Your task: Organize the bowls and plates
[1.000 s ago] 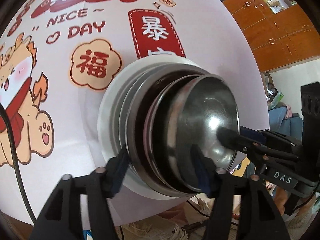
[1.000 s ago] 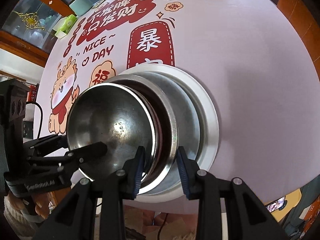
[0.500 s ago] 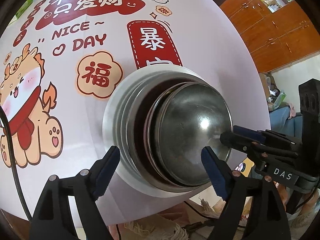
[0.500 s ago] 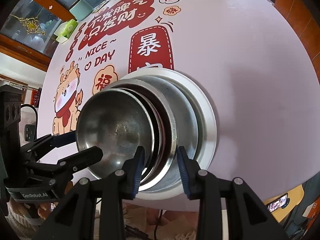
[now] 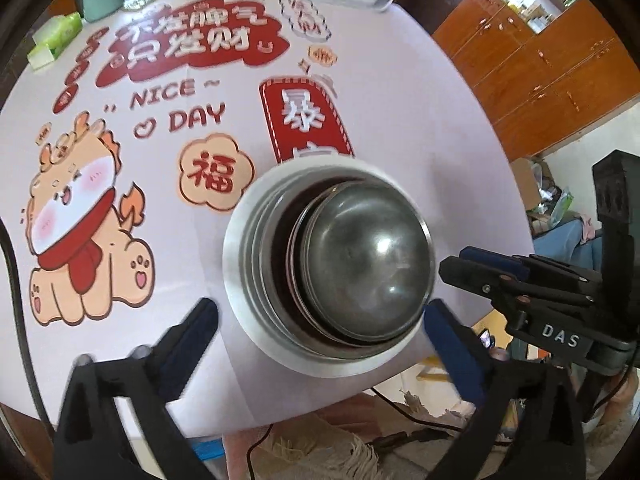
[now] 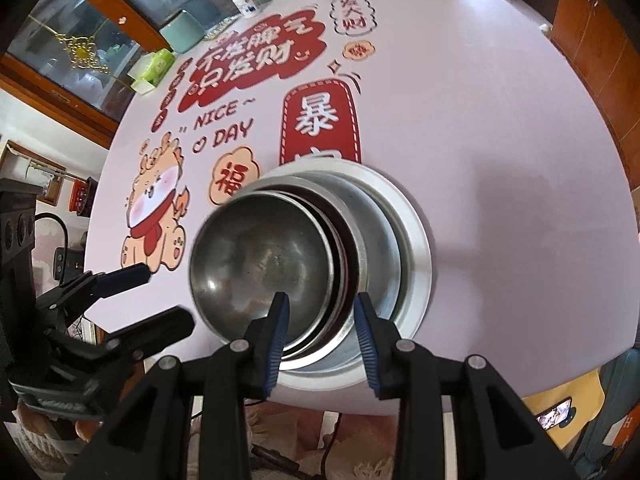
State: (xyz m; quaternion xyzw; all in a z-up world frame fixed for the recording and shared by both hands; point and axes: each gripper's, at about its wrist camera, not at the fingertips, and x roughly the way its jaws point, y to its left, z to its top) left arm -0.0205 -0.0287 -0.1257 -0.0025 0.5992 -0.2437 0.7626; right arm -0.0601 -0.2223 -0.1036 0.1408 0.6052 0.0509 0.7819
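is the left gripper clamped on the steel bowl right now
No, in the left wrist view the left gripper has its jaws opening, wide apart and clear of the steel bowl.

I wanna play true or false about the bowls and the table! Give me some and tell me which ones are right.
1. The small metal bowl sits on top of the stack. True.
2. The white plate is on the bottom of the stack. True.
3. The left gripper is squeezing the bowl. False: its jaws are opening, nothing pinched between them.
4. The tablecloth is plain green. False: it is pale with red signs and a cartoon animal.
5. The right gripper holds a spoon. False: no spoon; its fingers straddle the stack's near rims without pinching.
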